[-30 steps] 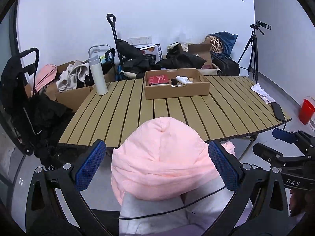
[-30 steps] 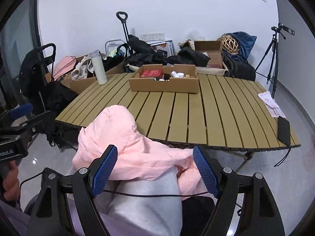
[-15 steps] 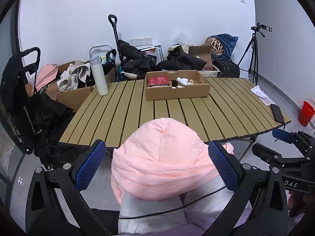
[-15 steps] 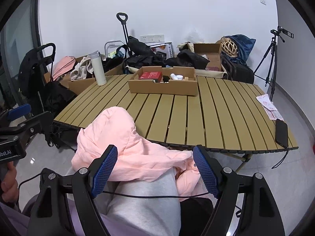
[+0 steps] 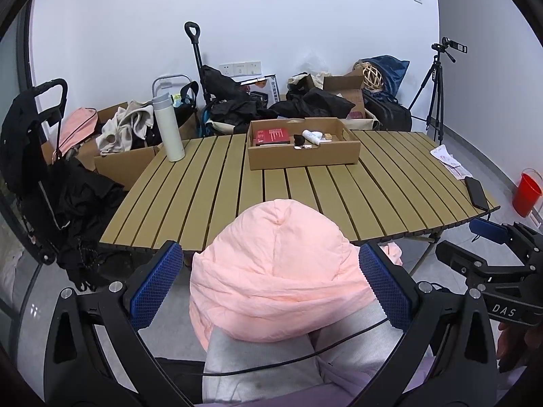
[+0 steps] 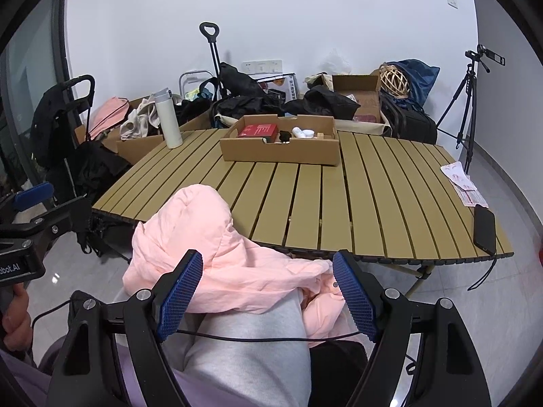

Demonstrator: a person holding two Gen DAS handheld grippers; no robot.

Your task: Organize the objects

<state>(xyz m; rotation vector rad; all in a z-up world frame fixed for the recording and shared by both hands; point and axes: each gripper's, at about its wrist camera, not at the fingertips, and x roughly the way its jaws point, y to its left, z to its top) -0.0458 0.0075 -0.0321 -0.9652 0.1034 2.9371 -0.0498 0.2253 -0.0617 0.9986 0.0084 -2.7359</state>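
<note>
Both grippers, left gripper and right gripper, hover with jaws wide apart and empty over a puffy pink jacket on the person's lap, barely shifted in the last second. Beyond it, on the slatted worktop, a cardboard tray holds small items; further left stands a smooth white flask.

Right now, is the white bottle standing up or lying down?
Standing up. The white bottle is upright on the table's far left corner, cap on top.
</note>
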